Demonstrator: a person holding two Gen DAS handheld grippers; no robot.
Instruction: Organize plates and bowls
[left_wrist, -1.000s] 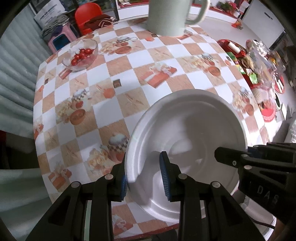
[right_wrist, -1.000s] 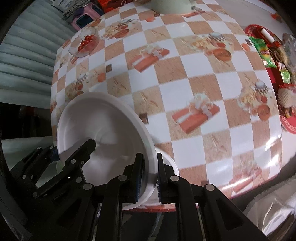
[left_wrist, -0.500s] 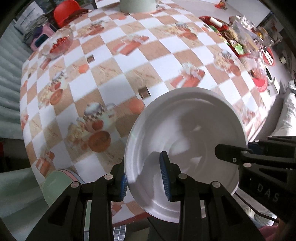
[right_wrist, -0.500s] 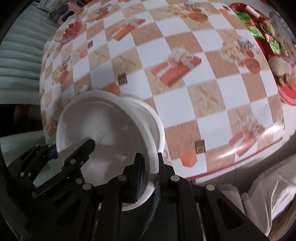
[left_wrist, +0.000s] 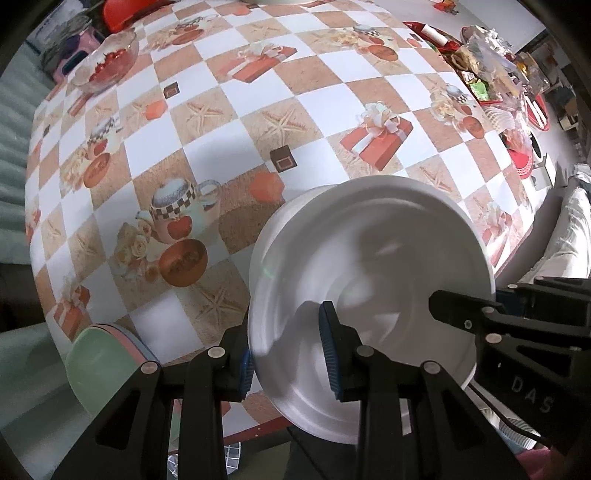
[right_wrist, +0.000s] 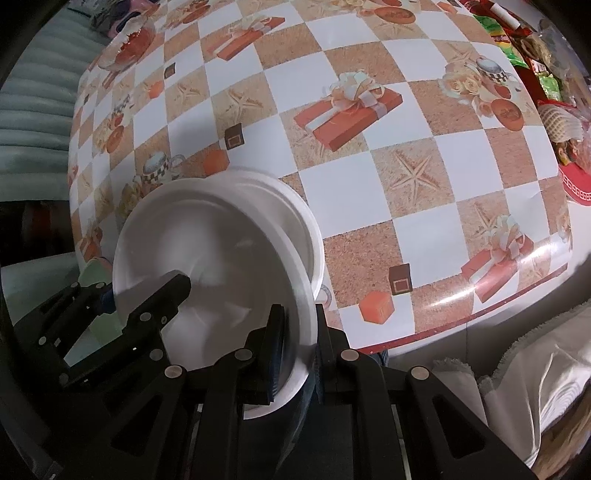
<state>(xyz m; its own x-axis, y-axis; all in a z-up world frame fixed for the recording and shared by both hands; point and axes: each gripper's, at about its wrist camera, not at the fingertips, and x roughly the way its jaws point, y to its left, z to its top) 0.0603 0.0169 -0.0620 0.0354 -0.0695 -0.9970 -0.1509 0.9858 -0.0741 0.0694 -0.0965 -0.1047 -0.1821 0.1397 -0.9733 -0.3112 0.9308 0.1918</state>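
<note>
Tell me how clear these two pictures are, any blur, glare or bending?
Left wrist view: the white plate is smeared by motion blur, a faint green flare sits at its left rim, and the checked tablecloth bulges with fisheye distortion. Right wrist view: glare streaks the tablecloth's near edge, corners go dark, and the plate's surface is soft.

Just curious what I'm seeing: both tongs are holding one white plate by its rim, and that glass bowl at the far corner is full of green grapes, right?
Not grapes. The left wrist view shows the glass bowl holding small red fruit. Both tongs, left and right, do grip the white plate by its rim.
</note>
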